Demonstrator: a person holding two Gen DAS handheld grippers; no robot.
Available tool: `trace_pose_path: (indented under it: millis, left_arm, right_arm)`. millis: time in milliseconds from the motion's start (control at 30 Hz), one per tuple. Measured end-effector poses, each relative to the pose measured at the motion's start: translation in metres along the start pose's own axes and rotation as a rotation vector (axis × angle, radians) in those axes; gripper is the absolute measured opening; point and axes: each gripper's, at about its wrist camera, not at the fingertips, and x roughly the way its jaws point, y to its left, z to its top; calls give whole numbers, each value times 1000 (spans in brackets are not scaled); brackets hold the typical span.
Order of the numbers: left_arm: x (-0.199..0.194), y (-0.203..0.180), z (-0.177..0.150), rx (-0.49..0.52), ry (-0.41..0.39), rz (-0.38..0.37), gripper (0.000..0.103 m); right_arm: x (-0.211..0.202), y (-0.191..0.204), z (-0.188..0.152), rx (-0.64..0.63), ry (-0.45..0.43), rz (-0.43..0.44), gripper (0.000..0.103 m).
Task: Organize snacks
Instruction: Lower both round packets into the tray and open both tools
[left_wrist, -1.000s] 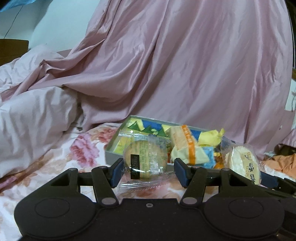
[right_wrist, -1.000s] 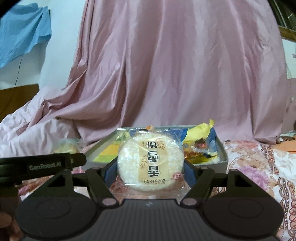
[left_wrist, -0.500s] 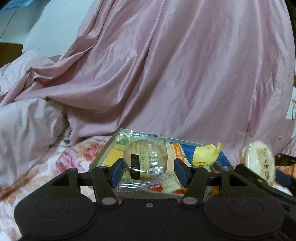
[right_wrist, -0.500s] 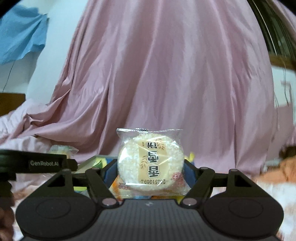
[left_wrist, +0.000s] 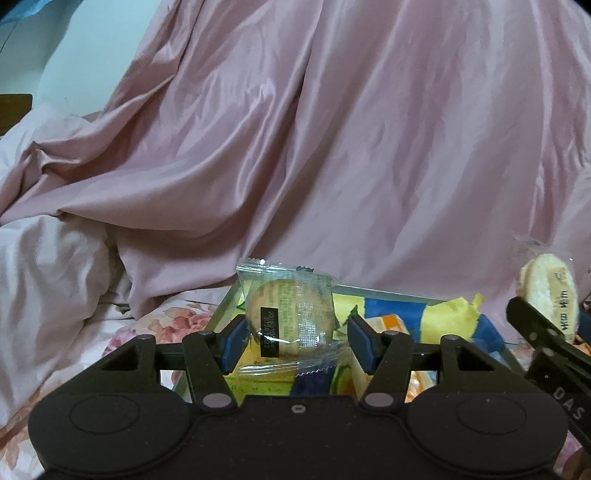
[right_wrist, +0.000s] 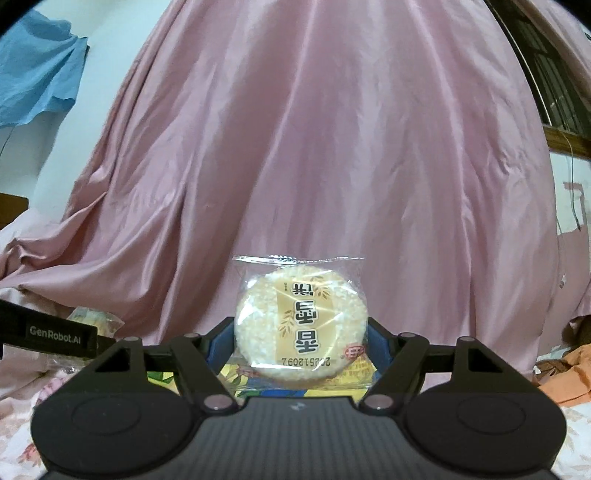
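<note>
Nearest in the left wrist view, the left gripper (left_wrist: 293, 341) has its blue-padded fingers drawn in on a round pale biscuit in a clear plastic wrapper with a black date label (left_wrist: 290, 319), holding it upright by its sides. In the right wrist view the right gripper (right_wrist: 301, 345) likewise pinches a round white puffed rice cake in a clear wrapper with a tan printed band (right_wrist: 301, 328), face toward the camera. Both packets ride in the air, neither one released. Just beyond and below the fingertips lies the shallow grey snack tray (left_wrist: 391, 293), resting on a floral bedsheet (left_wrist: 162, 325); it already carries a jumble of yellow, blue and orange wrapped packets (left_wrist: 436, 321), so much of the sorting appears done. What seems left is to bring these two packets over the tray and let them go; whether other snacks lie loose outside it cannot be told, since the gripper bodies hide the near bedding. Farther back a white quilt (left_wrist: 44, 266) bunches at the left, and a large pink satin sheet (left_wrist: 332, 147) drapes behind everything.
</note>
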Motion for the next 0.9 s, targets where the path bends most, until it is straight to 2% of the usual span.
trace_pose_path:
  millis: [200, 433, 900]
  left_arm:
    - [31, -2, 3, 5, 21, 8, 61]
    - [58, -9, -3, -1, 49, -9, 61]
    - [65, -5, -14, -11, 96, -12, 61]
  right_arm:
    - [19, -10, -11, 71, 63, 33, 76]
    - [22, -9, -18, 63, 122, 81, 76]
    - [35, -3, -25, 64, 247, 102, 76]
